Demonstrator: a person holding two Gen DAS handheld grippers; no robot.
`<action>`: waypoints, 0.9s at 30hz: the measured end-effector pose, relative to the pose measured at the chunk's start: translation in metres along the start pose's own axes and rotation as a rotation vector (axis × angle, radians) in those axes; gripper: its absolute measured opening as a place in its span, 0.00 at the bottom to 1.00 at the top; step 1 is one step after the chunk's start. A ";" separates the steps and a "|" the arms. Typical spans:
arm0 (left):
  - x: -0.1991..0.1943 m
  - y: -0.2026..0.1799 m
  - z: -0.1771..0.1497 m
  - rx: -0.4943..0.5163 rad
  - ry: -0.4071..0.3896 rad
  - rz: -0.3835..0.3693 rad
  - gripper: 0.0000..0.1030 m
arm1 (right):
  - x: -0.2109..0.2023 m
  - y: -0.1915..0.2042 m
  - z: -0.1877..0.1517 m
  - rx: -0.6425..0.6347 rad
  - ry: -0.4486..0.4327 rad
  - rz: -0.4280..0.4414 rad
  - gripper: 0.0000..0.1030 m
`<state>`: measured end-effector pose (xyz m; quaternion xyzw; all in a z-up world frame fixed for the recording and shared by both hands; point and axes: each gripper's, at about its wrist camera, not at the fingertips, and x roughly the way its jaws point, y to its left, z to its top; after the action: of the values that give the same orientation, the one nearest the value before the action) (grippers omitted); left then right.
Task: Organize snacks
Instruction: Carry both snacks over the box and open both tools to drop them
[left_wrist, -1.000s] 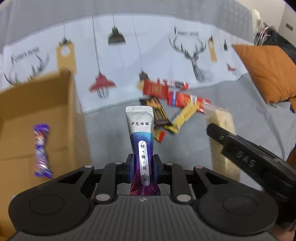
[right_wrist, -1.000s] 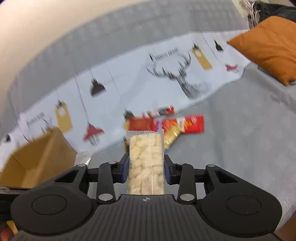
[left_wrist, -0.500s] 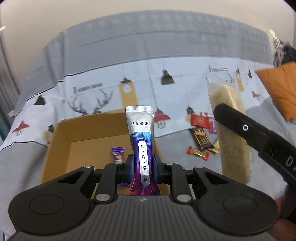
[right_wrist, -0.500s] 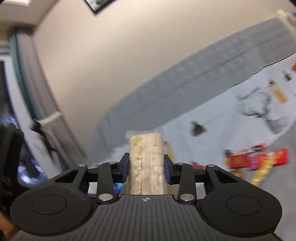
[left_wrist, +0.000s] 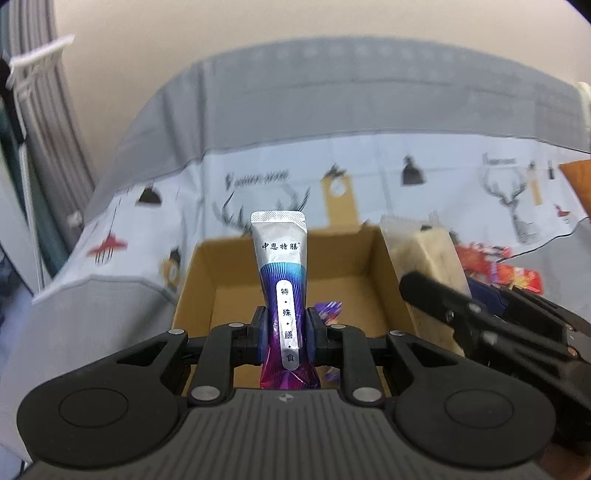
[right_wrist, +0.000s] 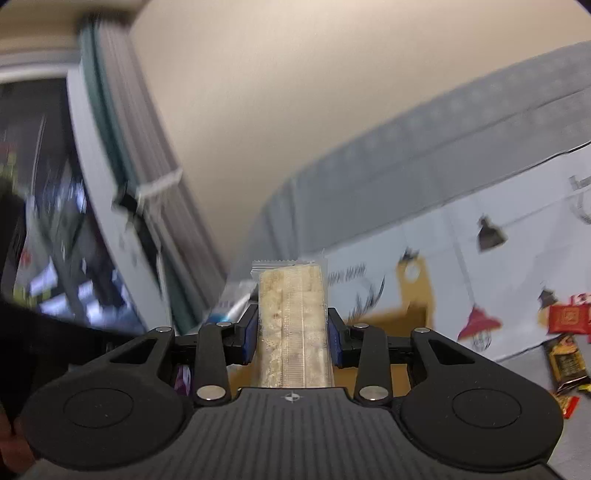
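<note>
My left gripper (left_wrist: 283, 334) is shut on a silver, blue and purple snack sachet (left_wrist: 282, 269) and holds it upright over the open cardboard box (left_wrist: 207, 273). A purple wrapped candy (left_wrist: 328, 308) lies in the box. My right gripper (right_wrist: 291, 338) is shut on a clear-wrapped beige rice bar (right_wrist: 293, 325); in the left wrist view the bar (left_wrist: 428, 258) is at the box's right wall. The box (right_wrist: 384, 317) shows behind the bar in the right wrist view.
Loose red, yellow and dark snack packs (right_wrist: 565, 347) lie on the grey bed to the right of the box, also in the left wrist view (left_wrist: 498, 266). A printed deer sheet (left_wrist: 443, 177) covers the bed. An orange cushion (left_wrist: 580, 177) is far right. Curtains (right_wrist: 110, 221) stand to the left.
Both grippers have swung left from the snack pile to the box, keeping their snacks. The box is now straight ahead of the left gripper, and the right gripper's bar has reached the box's right wall.
</note>
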<state>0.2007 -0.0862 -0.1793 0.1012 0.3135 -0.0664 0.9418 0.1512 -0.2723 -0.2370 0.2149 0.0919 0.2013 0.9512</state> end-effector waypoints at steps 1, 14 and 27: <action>0.007 0.006 -0.005 -0.012 0.018 0.006 0.22 | 0.006 0.002 -0.004 -0.018 0.030 -0.003 0.38; 0.099 0.047 -0.071 -0.095 0.266 0.048 0.22 | 0.083 0.022 -0.048 -0.211 0.462 -0.009 0.38; 0.076 0.050 -0.052 -0.162 0.189 0.066 0.99 | 0.067 0.007 -0.029 -0.071 0.349 0.044 0.95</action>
<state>0.2406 -0.0299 -0.2580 0.0409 0.4017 -0.0001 0.9149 0.2017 -0.2277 -0.2661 0.1452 0.2436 0.2595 0.9232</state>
